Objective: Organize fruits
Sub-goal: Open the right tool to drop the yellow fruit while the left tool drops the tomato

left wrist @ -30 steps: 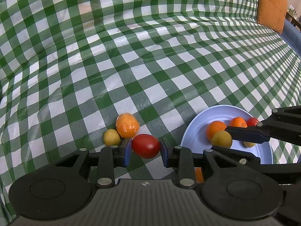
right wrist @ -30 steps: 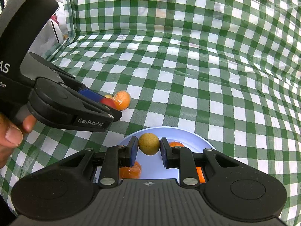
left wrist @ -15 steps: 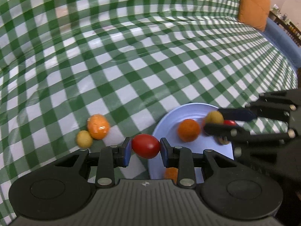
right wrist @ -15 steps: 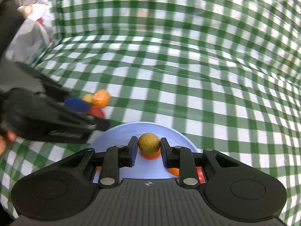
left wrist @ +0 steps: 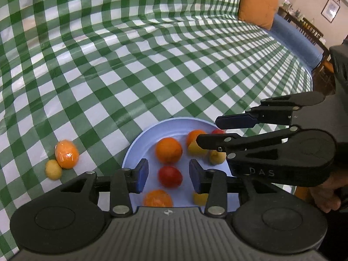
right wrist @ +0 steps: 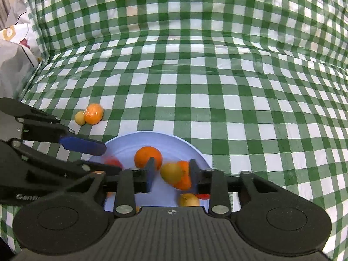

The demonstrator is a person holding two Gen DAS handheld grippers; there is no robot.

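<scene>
My left gripper [left wrist: 168, 175] is spread, the red tomato [left wrist: 170, 176] lying loose between its fingers on the blue plate [left wrist: 139, 143] at lower centre. My right gripper [right wrist: 171, 174] is parted too, a blurred yellow-green fruit [right wrist: 171, 172] free between the pads. An orange [left wrist: 66, 154] and a small yellow fruit [left wrist: 53, 169] touch on the checked cloth [left wrist: 152, 54], lower left

green checked tablecloth [left wrist: 152, 65], orange cushion [left wrist: 257, 2], blue sofa [left wrist: 293, 41], framed picture [left wrist: 330, 9]
</scene>
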